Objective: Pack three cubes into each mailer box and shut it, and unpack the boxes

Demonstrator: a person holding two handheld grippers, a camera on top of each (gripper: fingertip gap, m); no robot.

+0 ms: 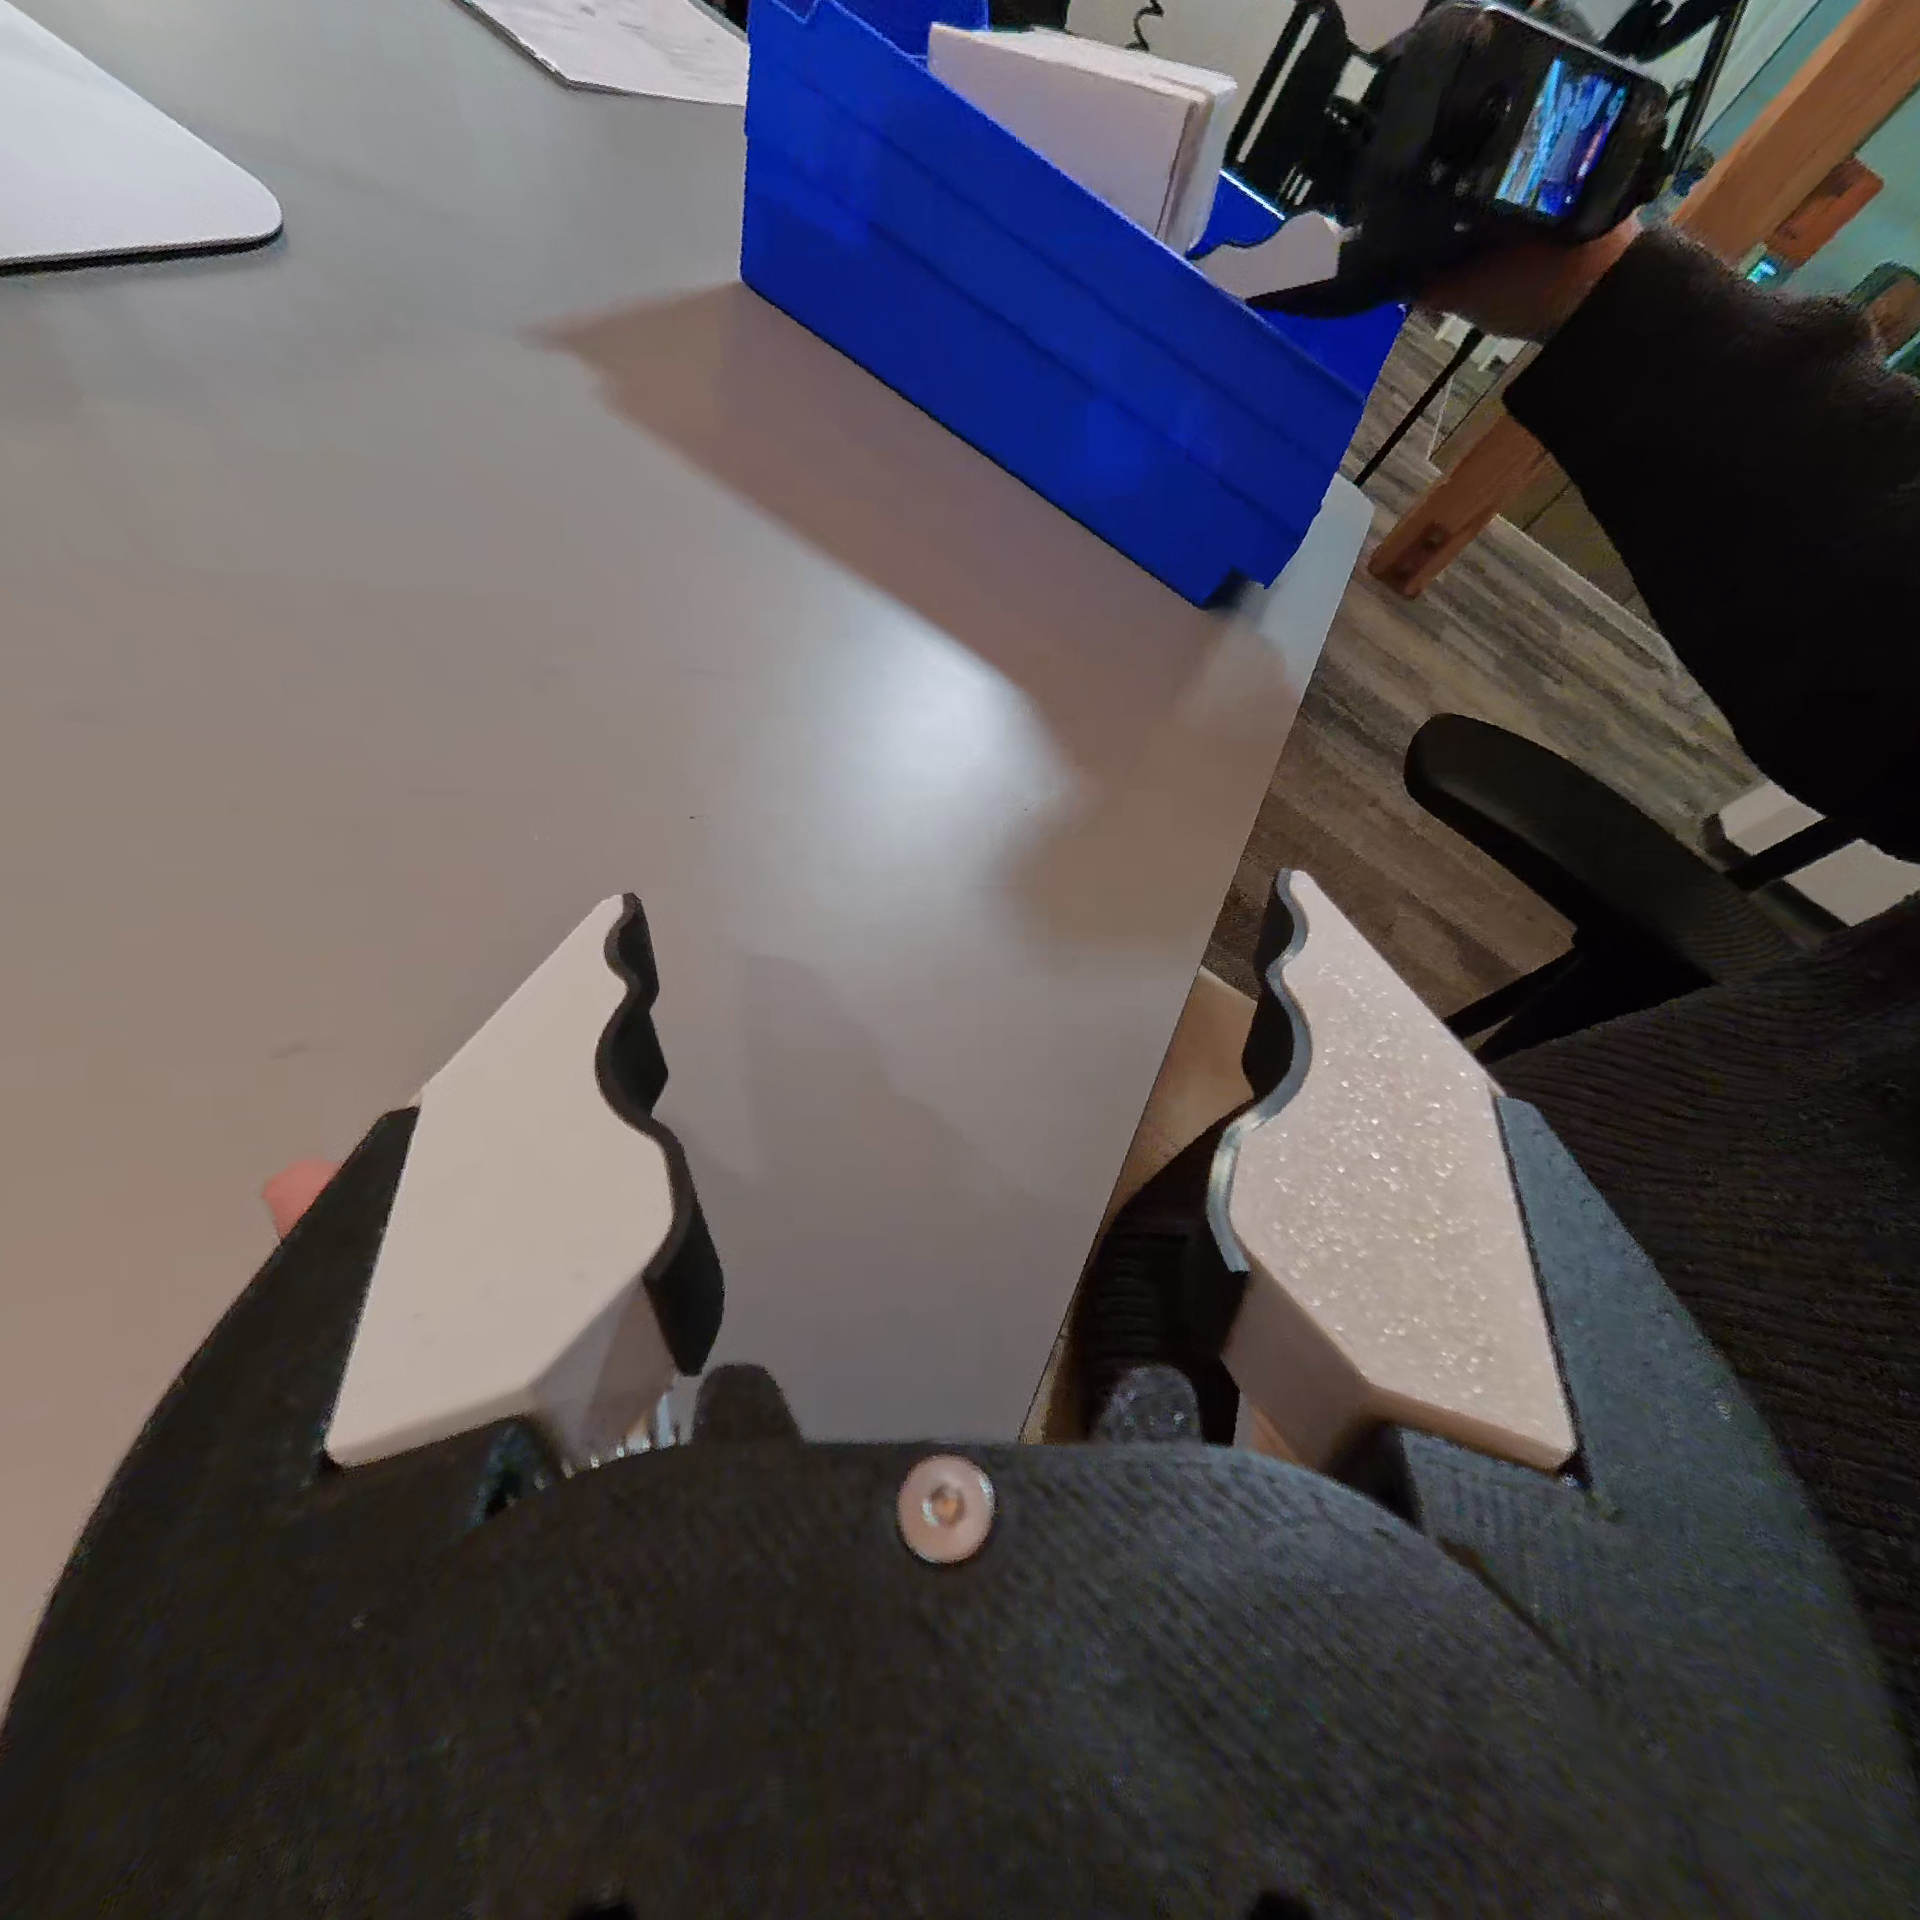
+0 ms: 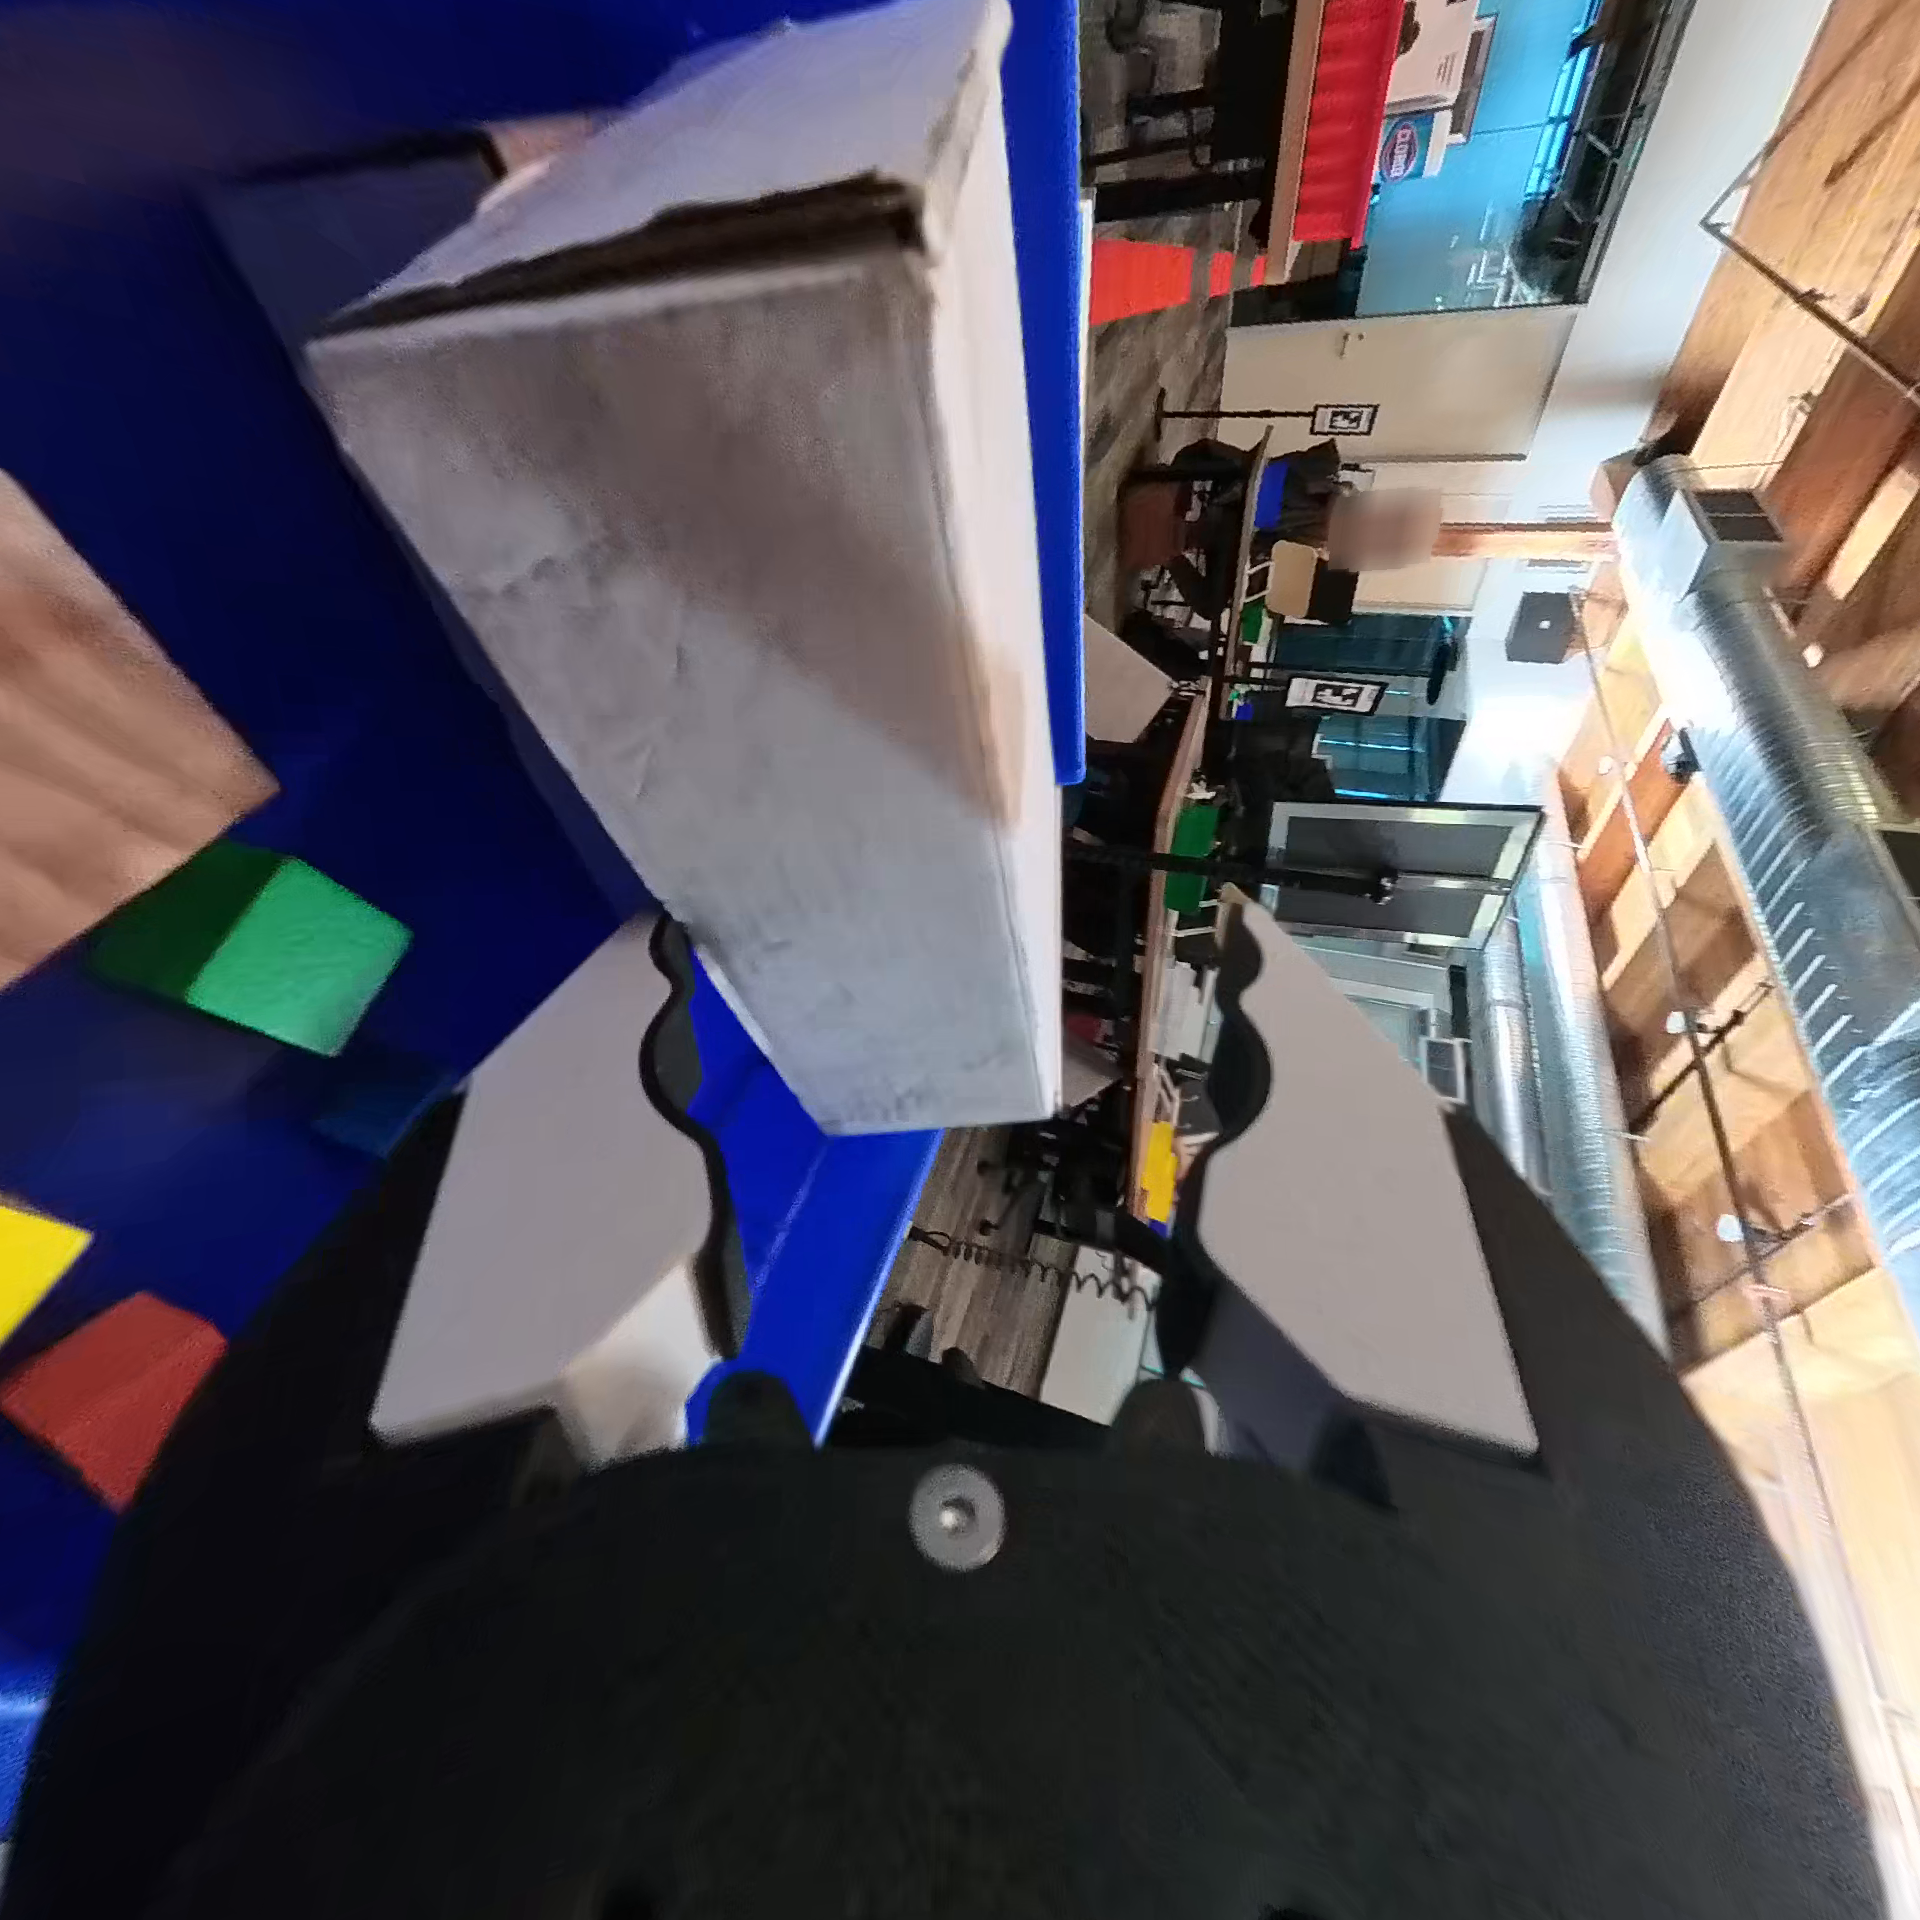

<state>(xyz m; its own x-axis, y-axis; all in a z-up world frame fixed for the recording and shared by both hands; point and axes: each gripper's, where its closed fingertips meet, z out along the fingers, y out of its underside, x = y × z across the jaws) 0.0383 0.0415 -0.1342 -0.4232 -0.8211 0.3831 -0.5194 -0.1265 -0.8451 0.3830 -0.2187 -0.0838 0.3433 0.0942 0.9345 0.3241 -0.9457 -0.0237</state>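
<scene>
Left wrist view: left hand-held gripper [image 1: 956,1039] open and empty, hanging over the near edge of the grey desk [image 1: 520,623], one finger above the desktop, the other out past the edge over a dark chair [image 1: 1714,1091]. Farther along the same edge, blue bin [image 1: 1039,343] with a white mailer box [image 1: 1081,114] standing up out of it; right hand-held gripper [image 1: 1299,260] reaching into that bin from the far side, held in a dark-sleeved arm. Nothing of the task on the bare desktop, only a pale mat [image 1: 104,156] at the far corner.

Right wrist view, rolled on its side and blurred: right hand-held gripper [image 2: 951,1029] wide open, gripping nothing, fingers straddling the bin's blue wall [image 2: 821,1195]. Mailer box [image 2: 727,623] upright and seemingly shut, leaning against the bin [image 2: 208,468] wall, its lower corner just ahead of the fingertips. Loose cubes on the bin floor: green cube [image 2: 291,956], yellow cube [image 2: 31,1268], red cube [image 2: 114,1392], plus a brown cardboard piece [image 2: 94,748] at the left edge.

Step in hand, as a judgement: fetching a mailer box out of the bin to start packing. Next move calls for shifting sideways off the bin wall, closing on the box's narrow edge, lifting clear, and setting down on the open desk near the waiting left.
</scene>
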